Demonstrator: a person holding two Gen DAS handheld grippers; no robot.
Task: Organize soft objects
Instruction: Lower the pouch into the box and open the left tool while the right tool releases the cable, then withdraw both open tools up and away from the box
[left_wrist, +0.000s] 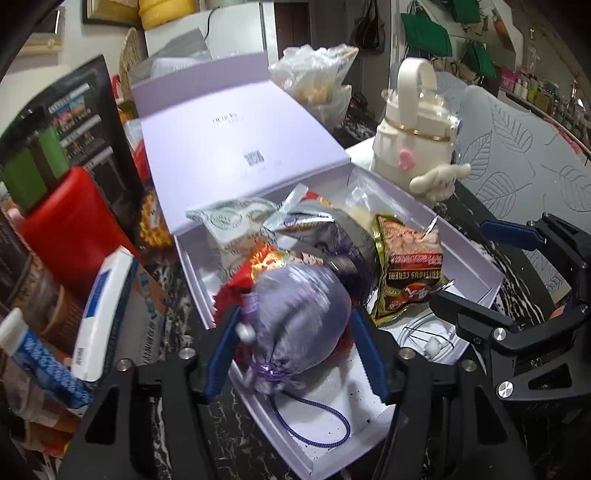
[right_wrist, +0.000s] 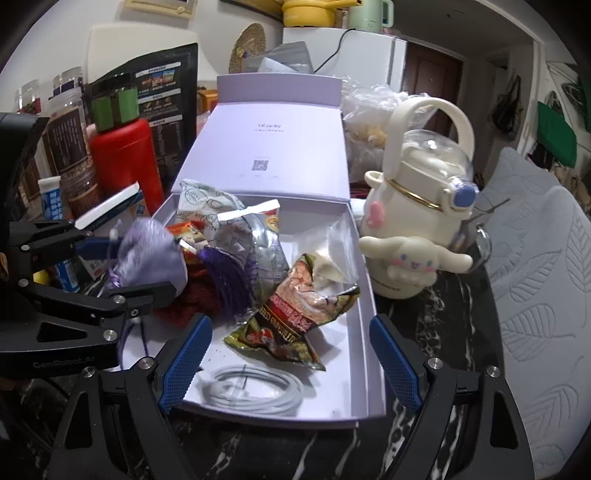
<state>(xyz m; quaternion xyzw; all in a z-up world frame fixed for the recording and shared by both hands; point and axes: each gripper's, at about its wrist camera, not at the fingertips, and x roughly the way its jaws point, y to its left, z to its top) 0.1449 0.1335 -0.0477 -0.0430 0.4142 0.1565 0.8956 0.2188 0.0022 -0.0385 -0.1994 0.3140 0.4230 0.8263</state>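
Gripping the lavender satin pouch (left_wrist: 301, 317) between the blue pads of my left gripper (left_wrist: 295, 347), I am holding it above the near end of the open lilac box (left_wrist: 476, 258); both pads are pressing into its sides, and its braided purple cord (left_wrist: 317, 424) is looping down onto the white floor of the box. In the right wrist view the same pouch (right_wrist: 151, 254) is showing blurred at the left, pinched in that gripper and raised over the box's left edge. My right gripper (right_wrist: 291, 362) is hovering with its fingers spread wide and nothing between them, over the near part of the box (right_wrist: 369, 406), just above a coiled white cable (right_wrist: 255, 391). Lying inside the box are a crumpled green-and-red cereal packet (right_wrist: 295, 317), a clear plastic bag (right_wrist: 332, 251) towards the far right corner, a pale patterned sachet (right_wrist: 203, 199) at the far left, a silver wrapper (right_wrist: 251, 229) and a dark purple tassel (right_wrist: 225, 280) over something red and fuzzy. The lid (right_wrist: 273, 147) is standing open at the far side. A cream bottle with a dog-eared figure (right_wrist: 417, 236) is standing just to the right of the box on the dark marble table (right_wrist: 424, 295), and a red flask (right_wrist: 125, 158) is standing to the left among jars and packets
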